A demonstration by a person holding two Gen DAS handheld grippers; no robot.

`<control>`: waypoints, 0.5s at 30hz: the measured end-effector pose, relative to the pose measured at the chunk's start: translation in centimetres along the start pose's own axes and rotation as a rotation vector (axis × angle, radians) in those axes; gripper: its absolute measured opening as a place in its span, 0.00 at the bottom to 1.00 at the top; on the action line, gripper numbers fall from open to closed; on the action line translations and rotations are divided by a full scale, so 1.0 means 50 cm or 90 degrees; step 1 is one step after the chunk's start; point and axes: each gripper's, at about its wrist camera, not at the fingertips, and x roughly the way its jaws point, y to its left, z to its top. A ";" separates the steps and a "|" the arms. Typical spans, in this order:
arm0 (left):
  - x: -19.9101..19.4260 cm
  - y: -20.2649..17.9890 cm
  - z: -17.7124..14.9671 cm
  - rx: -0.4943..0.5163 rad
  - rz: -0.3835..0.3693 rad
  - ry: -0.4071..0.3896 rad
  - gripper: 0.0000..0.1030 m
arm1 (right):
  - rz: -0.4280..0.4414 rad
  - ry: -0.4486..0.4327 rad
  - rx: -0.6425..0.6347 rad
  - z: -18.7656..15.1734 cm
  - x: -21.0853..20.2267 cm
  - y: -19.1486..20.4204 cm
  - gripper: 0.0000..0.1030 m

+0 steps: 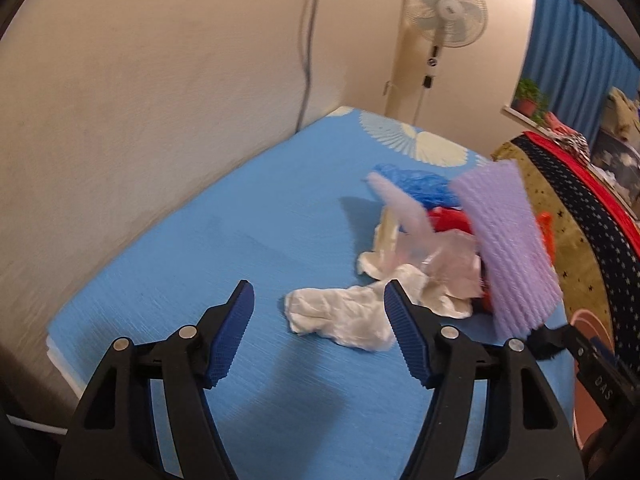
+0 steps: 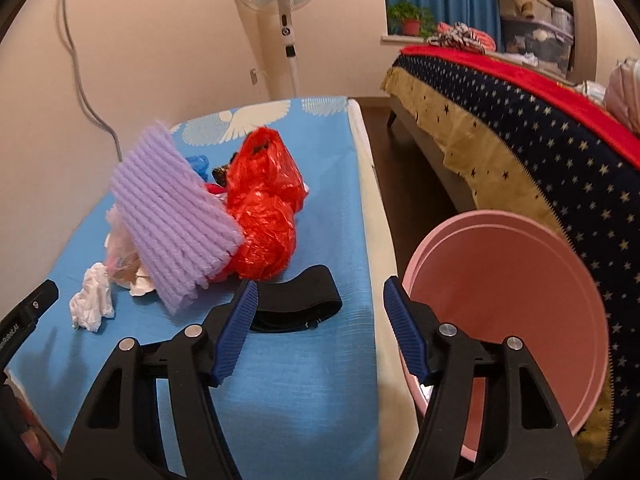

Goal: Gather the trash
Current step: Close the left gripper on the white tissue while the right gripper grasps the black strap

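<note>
A heap of trash lies on a blue woven cover (image 1: 224,248) spread over a low pad by the wall. Highest in the heap is a ribbed lilac foam sleeve (image 2: 176,216), soft, corrugated and roughly rectangular, tilted up on one edge. Against it leans a crinkled, glossy red plastic bag (image 2: 266,208). A crumpled blue plastic bag (image 1: 416,186) sits at the far side of the heap, and thin clear film (image 1: 452,256) is tangled in the middle. A wadded white tissue (image 1: 344,316) lies nearest, a little apart from the rest. A flat loop of black elastic band (image 2: 298,298) rests on the cover just in front of the red bag.

A round pink plastic tub (image 2: 512,320) stands on the floor between the pad and a bed with a star-print blanket (image 2: 560,152); what shows of its inside holds nothing.

The left tongs (image 1: 319,300) are spread wide above the cover, the tissue just beyond the tips, pinching nothing. The right tongs (image 2: 320,300) are also spread wide and hold nothing, poised over the pad's edge between the band and the tub.
</note>
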 end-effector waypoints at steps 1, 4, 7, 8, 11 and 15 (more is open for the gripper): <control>0.010 0.003 0.001 -0.007 0.000 0.011 0.64 | 0.002 0.005 0.002 0.000 0.007 -0.001 0.63; 0.034 0.003 0.001 -0.015 0.000 0.034 0.64 | 0.005 0.018 0.003 -0.001 0.020 -0.001 0.58; 0.050 0.001 -0.003 -0.020 -0.004 0.052 0.64 | 0.011 0.034 0.006 -0.003 0.033 -0.004 0.49; 0.052 0.001 -0.004 -0.019 -0.003 0.054 0.63 | 0.011 0.036 0.006 -0.004 0.033 -0.003 0.45; 0.067 -0.006 -0.007 -0.013 -0.012 0.072 0.56 | 0.017 0.044 0.004 -0.004 0.038 -0.002 0.28; 0.081 -0.007 -0.010 -0.009 -0.025 0.087 0.41 | 0.016 0.041 0.005 -0.004 0.032 -0.005 0.16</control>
